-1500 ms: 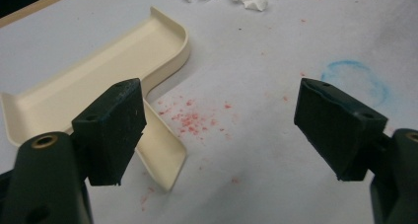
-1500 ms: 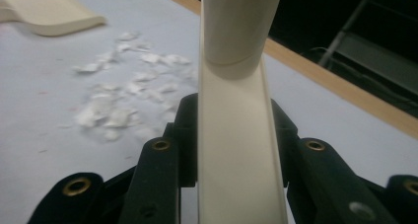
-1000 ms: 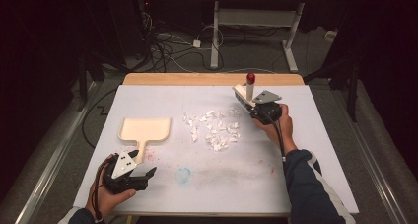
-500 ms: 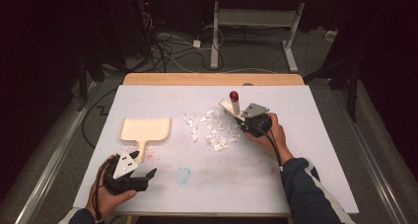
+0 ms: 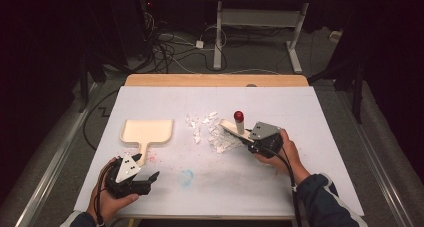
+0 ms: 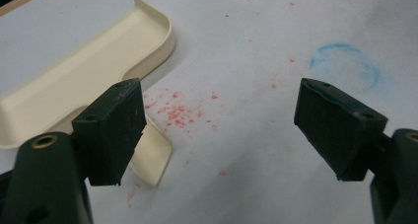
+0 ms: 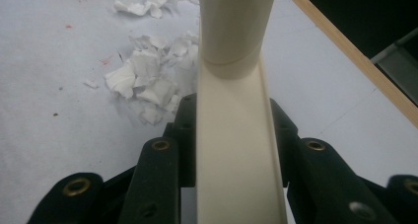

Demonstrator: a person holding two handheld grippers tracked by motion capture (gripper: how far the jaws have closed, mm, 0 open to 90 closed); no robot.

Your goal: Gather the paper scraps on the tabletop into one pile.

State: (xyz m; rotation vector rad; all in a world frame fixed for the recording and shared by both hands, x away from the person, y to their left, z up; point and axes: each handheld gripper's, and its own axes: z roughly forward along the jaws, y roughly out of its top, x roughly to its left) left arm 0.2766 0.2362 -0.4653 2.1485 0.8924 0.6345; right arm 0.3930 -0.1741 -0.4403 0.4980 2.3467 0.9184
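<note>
A cream dustpan (image 5: 147,132) lies flat at the left of the white-covered table (image 5: 325,137), its handle (image 6: 153,157) pointing at my left gripper (image 5: 147,168). That gripper rests low near the front edge, and in the left gripper view the left gripper (image 6: 222,130) stands open and empty just beside the handle. My right gripper (image 5: 247,141) is shut on a cream sweeping tool (image 5: 231,127) with an upright red-topped handle (image 5: 239,116). The tool's bar (image 7: 236,150) sits clamped between the jaws, at the right edge of a heap of white paper scraps (image 5: 207,129).
Red crumbs (image 6: 175,113) and a faint blue ring mark (image 6: 347,66) spot the table cover near the left gripper. A wooden strip (image 5: 215,80) runs along the table's far edge. Cables and a desk frame stand on the dark floor beyond.
My right gripper has carried the sweeping tool left and nearer, from beyond the scraps' right side to their right edge. The left gripper has stayed put.
</note>
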